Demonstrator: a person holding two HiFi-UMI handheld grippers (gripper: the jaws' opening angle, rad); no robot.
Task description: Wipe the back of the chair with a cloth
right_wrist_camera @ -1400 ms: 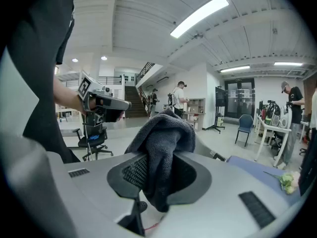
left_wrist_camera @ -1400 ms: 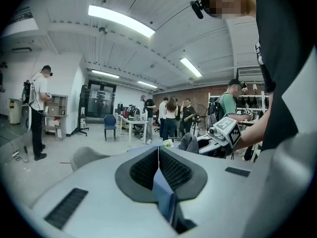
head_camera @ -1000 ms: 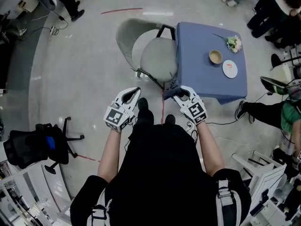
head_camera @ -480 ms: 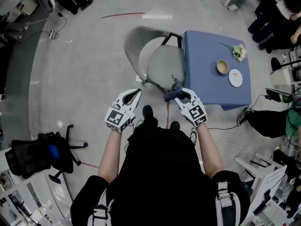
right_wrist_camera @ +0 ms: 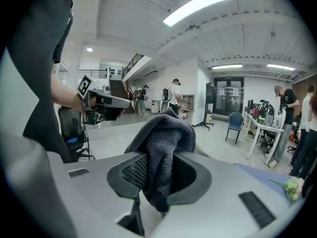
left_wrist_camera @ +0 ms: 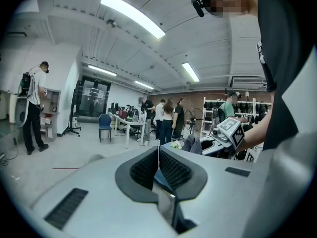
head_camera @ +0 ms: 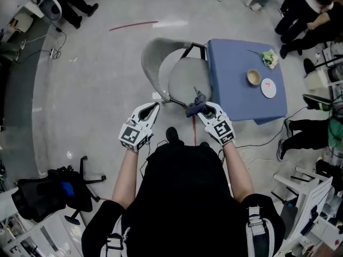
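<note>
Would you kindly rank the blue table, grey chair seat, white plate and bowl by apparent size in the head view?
1. blue table
2. grey chair seat
3. white plate
4. bowl, nearly alike with the plate, marginally smaller

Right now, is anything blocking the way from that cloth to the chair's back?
Nothing visible does. The cloth, pinched in the right claw, hangs at the near edge of the seat; only that seat lies before the chair back.
</note>
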